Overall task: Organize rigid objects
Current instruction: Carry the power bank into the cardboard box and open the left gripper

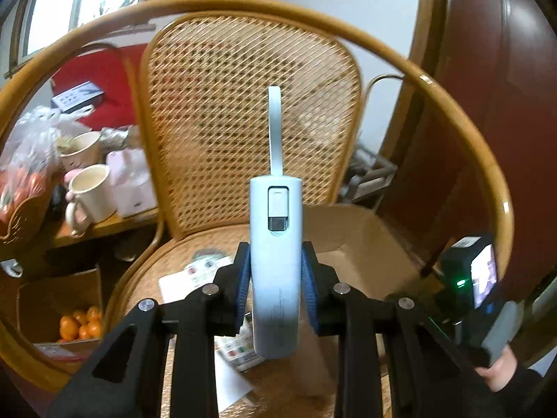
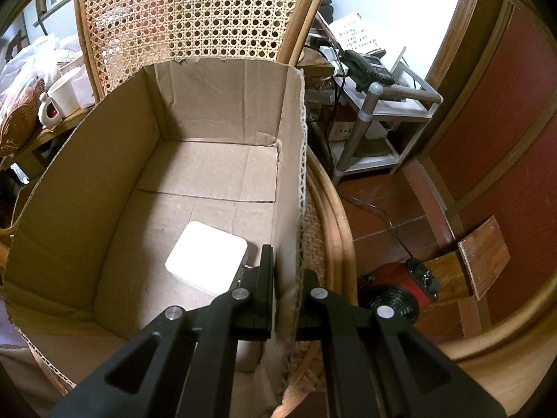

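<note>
My left gripper (image 1: 276, 289) is shut on a pale blue power bank (image 1: 276, 264) with a loop strap, held upright above the wicker chair seat (image 1: 195, 247). The cardboard box (image 1: 351, 240) stands on the seat to its right. My right gripper (image 2: 288, 278) is shut on the right wall (image 2: 290, 181) of the cardboard box, one finger inside, one outside. A white square charger (image 2: 206, 257) lies on the box floor near the inner finger.
Papers and leaflets (image 1: 209, 271) lie on the seat. A side table at left holds mugs (image 1: 91, 188) and bagged fruit. A box of oranges (image 1: 80, 324) sits on the floor. A shelf with a telephone (image 2: 369, 66) and a red heater (image 2: 400, 285) stand right of the chair.
</note>
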Tool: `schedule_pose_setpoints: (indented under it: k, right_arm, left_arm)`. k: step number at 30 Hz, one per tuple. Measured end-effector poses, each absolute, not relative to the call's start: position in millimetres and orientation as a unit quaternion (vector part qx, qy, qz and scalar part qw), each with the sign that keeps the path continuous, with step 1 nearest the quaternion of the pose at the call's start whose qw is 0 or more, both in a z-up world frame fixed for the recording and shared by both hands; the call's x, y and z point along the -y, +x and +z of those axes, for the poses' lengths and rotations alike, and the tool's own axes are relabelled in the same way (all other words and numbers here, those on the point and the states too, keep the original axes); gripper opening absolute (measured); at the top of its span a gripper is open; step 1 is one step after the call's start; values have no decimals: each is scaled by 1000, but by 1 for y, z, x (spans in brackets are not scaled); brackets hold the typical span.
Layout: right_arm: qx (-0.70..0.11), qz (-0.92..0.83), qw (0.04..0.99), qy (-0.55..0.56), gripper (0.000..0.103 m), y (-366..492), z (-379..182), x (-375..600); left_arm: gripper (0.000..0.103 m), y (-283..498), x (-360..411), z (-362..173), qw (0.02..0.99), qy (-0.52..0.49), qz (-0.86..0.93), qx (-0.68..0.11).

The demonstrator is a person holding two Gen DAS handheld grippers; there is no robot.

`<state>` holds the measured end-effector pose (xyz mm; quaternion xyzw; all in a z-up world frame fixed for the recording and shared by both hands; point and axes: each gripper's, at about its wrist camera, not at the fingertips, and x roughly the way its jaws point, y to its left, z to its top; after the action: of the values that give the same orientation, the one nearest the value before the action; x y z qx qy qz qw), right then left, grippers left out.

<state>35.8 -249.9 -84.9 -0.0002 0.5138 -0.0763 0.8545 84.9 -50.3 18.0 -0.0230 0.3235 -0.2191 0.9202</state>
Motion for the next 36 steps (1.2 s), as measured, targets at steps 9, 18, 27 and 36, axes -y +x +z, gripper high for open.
schedule_pose_setpoints:
  k: [9,18,27,36]
  right_arm:
    - [-514,-74,855,5,7,35,-85,250]
    - [-514,-74,855,5,7,34,-86,250]
    - [-514,-73,854,6,7,34,-86,250]
    - [-514,-74,855,2,7,33,-87,249]
  left_arm:
    - [26,84,71,20,902,-64,-275,-327]
    - [26,94,100,-5,877,-51,-275,-392]
    - [26,107,117,-31,861,-15,-248,-444]
    - [26,102,124,-30,868,21,-242,-433]
